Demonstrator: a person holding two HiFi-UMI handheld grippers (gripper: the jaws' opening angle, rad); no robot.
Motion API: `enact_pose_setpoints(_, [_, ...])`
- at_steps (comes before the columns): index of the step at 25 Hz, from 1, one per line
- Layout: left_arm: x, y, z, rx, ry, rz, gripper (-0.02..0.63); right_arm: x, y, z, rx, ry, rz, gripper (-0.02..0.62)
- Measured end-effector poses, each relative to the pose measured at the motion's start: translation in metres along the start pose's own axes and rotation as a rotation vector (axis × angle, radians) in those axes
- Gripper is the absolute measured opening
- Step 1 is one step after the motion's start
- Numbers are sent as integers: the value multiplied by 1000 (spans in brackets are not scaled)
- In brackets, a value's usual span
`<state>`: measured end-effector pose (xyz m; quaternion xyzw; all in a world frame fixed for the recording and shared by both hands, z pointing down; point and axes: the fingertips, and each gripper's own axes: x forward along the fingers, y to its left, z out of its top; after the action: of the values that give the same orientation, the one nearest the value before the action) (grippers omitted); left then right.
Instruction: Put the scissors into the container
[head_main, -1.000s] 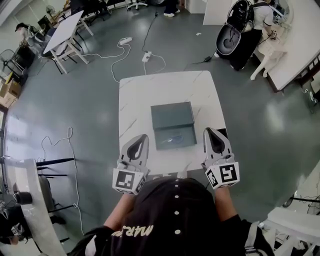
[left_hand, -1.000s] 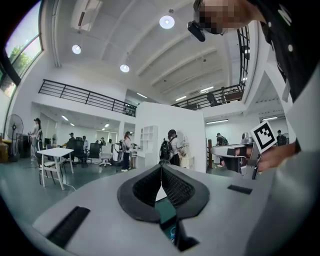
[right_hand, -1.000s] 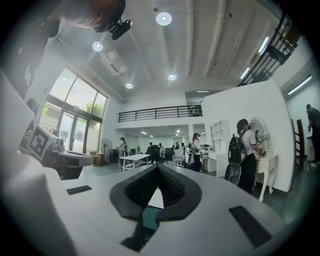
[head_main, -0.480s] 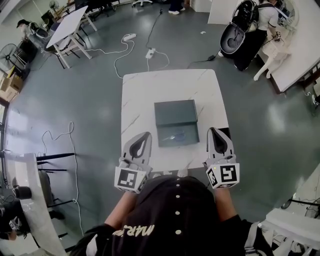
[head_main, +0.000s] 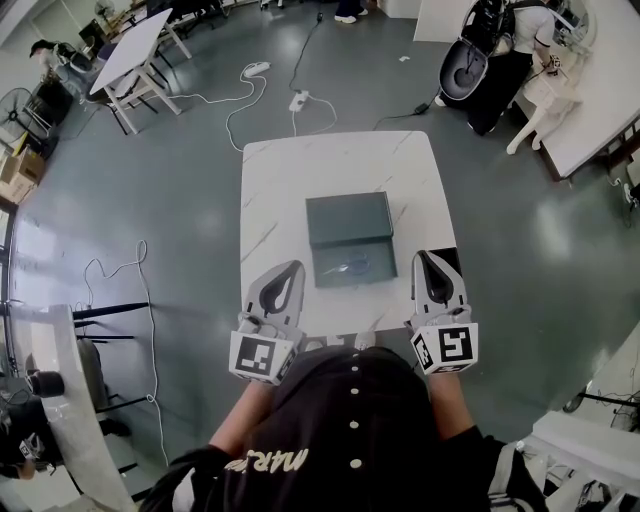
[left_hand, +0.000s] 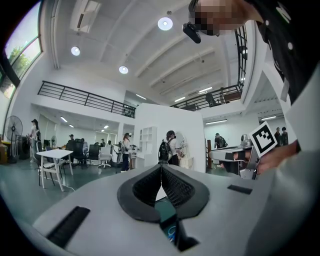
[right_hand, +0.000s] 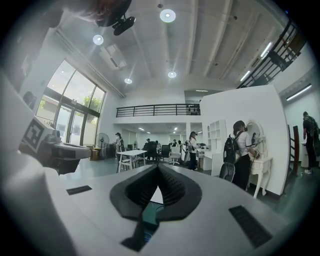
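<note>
grey container (head_main: 347, 220) holds scissors (head_main: 352, 267); left tool (head_main: 292, 268) and right tool (head_main: 423, 257) clenched, empty.

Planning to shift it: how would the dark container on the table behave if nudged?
The container looks low and flat, so it would probably slide, not tip. The tabletop looks smooth, so little should resist it. The scissors lying loose inside its open half might shift.
</note>
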<state>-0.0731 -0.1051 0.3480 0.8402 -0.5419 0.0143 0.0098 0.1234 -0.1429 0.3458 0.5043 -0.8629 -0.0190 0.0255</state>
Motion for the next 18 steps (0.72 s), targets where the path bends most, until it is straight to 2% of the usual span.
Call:
enact_pose_setpoints(6, [-1, -1, -1, -3, 33, 15, 28, -2, 1, 1, 5, 5, -3, 13])
enact_pose_setpoints(10, [-1, -4, 1, -4, 5, -7, 28, -2, 2, 3, 3, 0, 4, 12])
enact_pose_setpoints(18, [3, -6, 4, -3, 15, -23, 28, -2, 2, 4, 15, 14, -6, 14])
